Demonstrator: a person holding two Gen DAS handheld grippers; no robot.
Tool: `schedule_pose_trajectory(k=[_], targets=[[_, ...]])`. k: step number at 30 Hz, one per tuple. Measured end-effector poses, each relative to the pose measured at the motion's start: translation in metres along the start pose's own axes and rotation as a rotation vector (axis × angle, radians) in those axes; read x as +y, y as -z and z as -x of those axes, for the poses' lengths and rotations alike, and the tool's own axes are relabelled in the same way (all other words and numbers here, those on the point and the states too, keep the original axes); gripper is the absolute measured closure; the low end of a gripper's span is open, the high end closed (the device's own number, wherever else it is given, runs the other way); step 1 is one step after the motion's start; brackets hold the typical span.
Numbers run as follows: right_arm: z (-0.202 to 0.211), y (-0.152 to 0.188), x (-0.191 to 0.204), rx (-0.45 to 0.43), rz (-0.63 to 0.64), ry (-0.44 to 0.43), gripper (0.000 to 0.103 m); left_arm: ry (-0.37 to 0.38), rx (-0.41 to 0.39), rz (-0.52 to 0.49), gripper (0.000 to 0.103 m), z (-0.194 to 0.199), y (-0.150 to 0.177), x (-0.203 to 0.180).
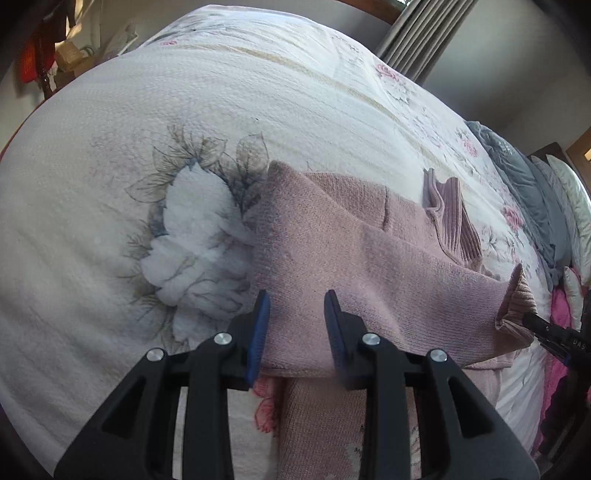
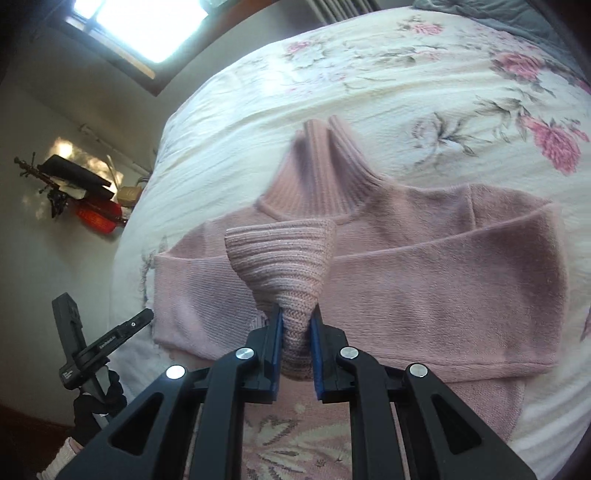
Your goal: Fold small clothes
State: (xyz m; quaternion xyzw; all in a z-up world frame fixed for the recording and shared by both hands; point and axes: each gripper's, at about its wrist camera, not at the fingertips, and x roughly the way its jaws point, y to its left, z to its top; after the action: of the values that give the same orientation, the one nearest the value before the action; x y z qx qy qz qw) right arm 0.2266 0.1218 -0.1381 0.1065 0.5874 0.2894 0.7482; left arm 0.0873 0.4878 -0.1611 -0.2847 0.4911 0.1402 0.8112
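Sweater (image 2: pixel 424 295), pink knit with a ribbed turtleneck, lies flat on the floral bedspread (image 2: pixel 369 92), collar (image 2: pixel 325 173) pointing away from the right wrist camera. One sleeve (image 2: pixel 461 240) is folded across the chest. Its ribbed cuff (image 2: pixel 284 266) is lifted off the body and bunches down into the right gripper (image 2: pixel 296 332), which is clamped on it: blue pads (image 2: pixel 277 343) press the knit from both sides, cuff fanning out wide above the pinch.

In the left wrist view the same sleeve (image 1: pixel 369 266) runs as a band from the shoulder fold toward the right edge, where the cuff (image 1: pixel 517 306) meets the tips of the right gripper (image 1: pixel 535 325). Left gripper (image 1: pixel 297 314) sits low over the near sleeve fold with its jaws spread; blue pads (image 1: pixel 258 332) stand apart on either side of the fabric edge and squeeze nothing. Whether they touch the knit I cannot tell. Sweater hem (image 1: pixel 321 424) continues below and under the fingers, and the collar (image 1: pixel 447 210) lies beyond the sleeve.

Seen from the right wrist, the left gripper's body (image 2: pixel 96 343) is at lower left beside the bed edge, held by a hand in a dark glove (image 2: pixel 96 410) with a pale cuff.

Grey pillows (image 1: pixel 524 177) line the far side of the bed. Window (image 2: pixel 140 26) is bright above, and a wall shelf with dark and red items (image 2: pixel 81 199) hangs to the left.
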Motion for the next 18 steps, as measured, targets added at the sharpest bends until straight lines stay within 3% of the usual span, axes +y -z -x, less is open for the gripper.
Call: schedule_pose_trajectory(k=[3,8,11,15,17,18], targets=[[-0.015,0.002,-0.025,0.025,-0.013,0.079,0.09,-0.029,0.037,-0.012,0.073,-0.019,0.005,-0.008],[-0.048,0.006,-0.051,0.08,-0.054,0.117,0.088,-0.089,0.051,-0.062,0.068,-0.036,0.01,-0.019],[-0.055,0.006,-0.053,0.099,-0.033,0.152,0.082,-0.107,0.052,-0.091,0.066,-0.034,0.011,-0.024],[-0.032,0.007,-0.042,0.056,0.032,0.232,0.075,-0.096,0.024,-0.092,0.066,-0.015,0.01,-0.029],[-0.014,0.009,-0.027,0.014,0.083,0.23,0.073,-0.082,-0.019,-0.107,0.066,0.001,0.009,-0.038],[-0.009,0.009,-0.018,0.008,0.103,0.215,0.068,-0.073,-0.034,-0.118,0.064,0.006,0.008,-0.044]])
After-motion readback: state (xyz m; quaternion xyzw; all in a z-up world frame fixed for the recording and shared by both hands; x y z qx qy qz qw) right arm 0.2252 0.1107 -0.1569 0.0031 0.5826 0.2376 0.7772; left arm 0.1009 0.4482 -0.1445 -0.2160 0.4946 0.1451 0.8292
